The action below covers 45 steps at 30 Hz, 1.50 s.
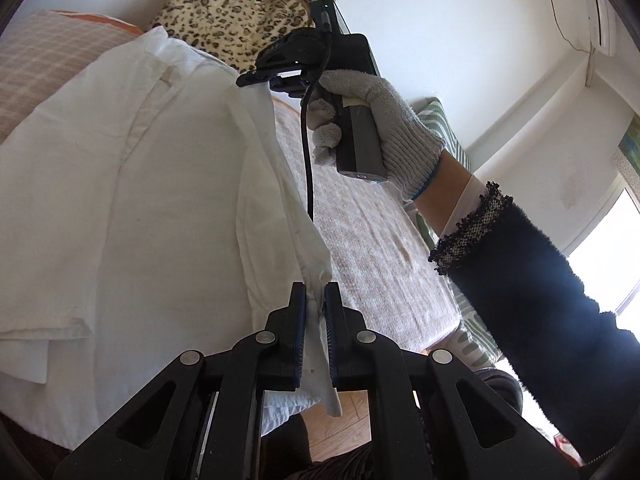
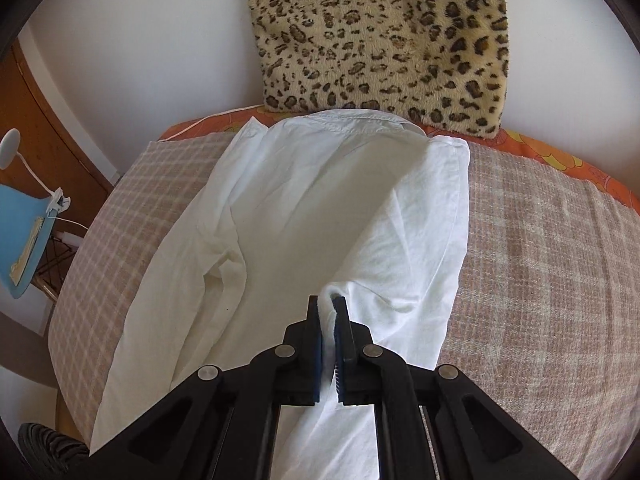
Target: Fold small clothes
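Observation:
A white shirt [image 2: 304, 208] lies on the checked bedspread [image 2: 540, 248], its collar toward the leopard-print cushion. My right gripper [image 2: 328, 308] is shut on a fold of the shirt's right side and lifts it a little. In the left wrist view my left gripper [image 1: 315, 292] is shut on the shirt's [image 1: 132, 184] lower right edge, which hangs through the jaws. The right gripper [image 1: 256, 76] also shows there, held by a gloved hand, pinching the same edge farther up, so the edge is stretched between both grippers.
A leopard-print cushion [image 2: 384, 40] leans on the white wall at the bed's head. A blue lamp [image 2: 24, 232] and wooden furniture stand left of the bed. A green-patterned cushion [image 1: 440, 124] and a bright window [image 1: 612, 256] are on the right. Wooden floor [image 1: 348, 428] shows below.

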Each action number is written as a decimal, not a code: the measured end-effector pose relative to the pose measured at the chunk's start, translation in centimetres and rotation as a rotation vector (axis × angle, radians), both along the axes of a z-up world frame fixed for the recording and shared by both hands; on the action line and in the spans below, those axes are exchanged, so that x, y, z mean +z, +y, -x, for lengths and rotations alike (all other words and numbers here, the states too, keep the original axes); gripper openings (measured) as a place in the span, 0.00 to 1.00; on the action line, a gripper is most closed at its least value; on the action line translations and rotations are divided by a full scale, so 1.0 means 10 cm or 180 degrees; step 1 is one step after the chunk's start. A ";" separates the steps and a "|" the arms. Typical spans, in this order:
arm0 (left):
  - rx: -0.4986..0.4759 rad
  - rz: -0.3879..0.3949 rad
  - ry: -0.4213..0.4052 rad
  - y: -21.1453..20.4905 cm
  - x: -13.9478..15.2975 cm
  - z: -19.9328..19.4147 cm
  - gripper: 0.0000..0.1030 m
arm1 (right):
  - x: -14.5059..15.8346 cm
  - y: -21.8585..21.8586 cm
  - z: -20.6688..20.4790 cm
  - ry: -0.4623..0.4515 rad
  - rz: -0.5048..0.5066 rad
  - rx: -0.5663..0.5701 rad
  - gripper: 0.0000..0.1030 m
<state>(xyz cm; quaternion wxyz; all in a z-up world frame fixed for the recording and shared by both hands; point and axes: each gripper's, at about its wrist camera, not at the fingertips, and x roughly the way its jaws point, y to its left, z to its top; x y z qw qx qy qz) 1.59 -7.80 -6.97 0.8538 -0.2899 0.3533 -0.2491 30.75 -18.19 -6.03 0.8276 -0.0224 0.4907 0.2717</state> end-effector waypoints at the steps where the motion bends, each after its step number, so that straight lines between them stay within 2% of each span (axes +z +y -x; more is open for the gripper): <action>1: 0.0042 0.0009 0.0010 0.04 -0.01 0.01 0.08 | 0.00 0.07 0.00 0.0000 0.0036 0.0027 0.02; 12: 0.0339 -0.0010 0.0172 0.23 -0.10 0.04 0.08 | -0.18 0.70 -0.05 0.0039 0.0345 0.0236 0.02; 19: 0.0372 -0.0062 0.0202 0.23 -0.11 0.12 0.08 | -0.28 0.82 -0.04 0.0044 0.0461 0.0285 0.03; 20: 0.0368 -0.0075 0.0201 0.22 -0.10 0.11 0.08 | -0.28 0.82 -0.04 0.0063 0.0445 0.0308 0.07; 22: 0.0360 -0.0094 0.0207 0.21 -0.11 0.10 0.08 | -0.25 0.79 -0.05 0.0104 0.0367 0.0319 0.13; 24: 0.0353 -0.0090 0.0237 0.22 -0.14 0.00 0.08 | -0.14 0.67 -0.05 0.0137 0.0019 0.0367 0.33; 26: 0.0382 -0.0095 0.0292 0.23 -0.12 -0.03 0.09 | 0.03 0.46 -0.01 0.0004 -0.0325 0.0339 0.32; 27: 0.0396 -0.0121 0.0346 0.25 -0.10 -0.03 0.14 | 0.12 0.31 0.00 -0.0070 -0.0478 0.0270 0.32; 29: 0.0402 -0.0127 0.0404 0.31 -0.06 0.00 0.15 | 0.20 -0.02 -0.05 -0.0137 -0.0596 -0.0021 0.32; 31: 0.0380 -0.0213 0.0347 0.36 0.04 0.09 0.16 | 0.20 -0.30 -0.08 -0.0166 -0.0575 -0.0253 0.29; 35: 0.0278 -0.0342 0.0209 0.44 0.25 0.15 0.16 | 0.15 -0.52 -0.08 -0.0242 -0.0483 -0.0236 0.26; 39: 0.0210 -0.0399 0.0125 0.49 0.45 0.09 0.16 | 0.05 -0.41 0.04 -0.0152 -0.0402 -0.0003 0.26; 45: 0.0219 -0.0644 0.0034 0.78 0.68 -0.17 0.16 | -0.19 -0.21 0.63 -0.0004 -0.0102 0.0513 0.26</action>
